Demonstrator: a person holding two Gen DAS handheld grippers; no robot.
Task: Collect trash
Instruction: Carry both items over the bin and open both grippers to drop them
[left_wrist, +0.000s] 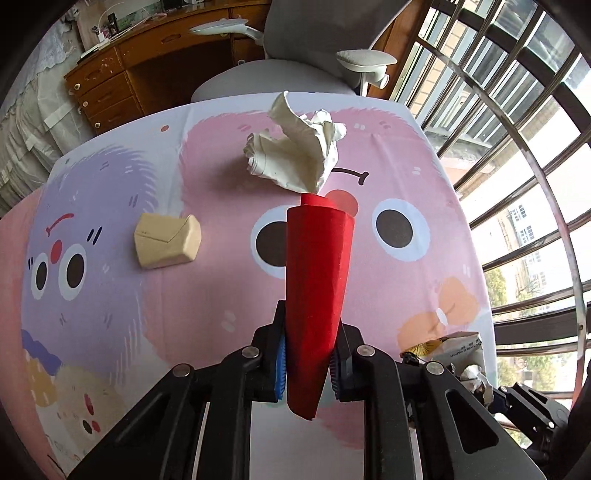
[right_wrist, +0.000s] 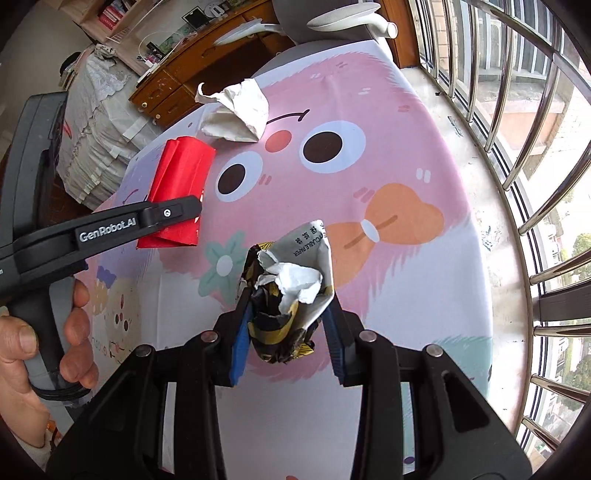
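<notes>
Red folded paper (left_wrist: 317, 291) clamped upright between the left gripper (left_wrist: 308, 365) jaws, lifted above the cartoon tablecloth (left_wrist: 207, 288). Black-and-gold crumpled wrapper (right_wrist: 286, 295) pinched in the right gripper (right_wrist: 286, 345), also off the cloth. Beyond the red paper, crumpled white paper (left_wrist: 295, 147) resting on the cloth (near its far edge); left of it, a beige box (left_wrist: 168, 240).

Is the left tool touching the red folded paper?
Touching. The left wrist view shows the left tool shut on the red folded paper, both pads pressing its sides.
</notes>
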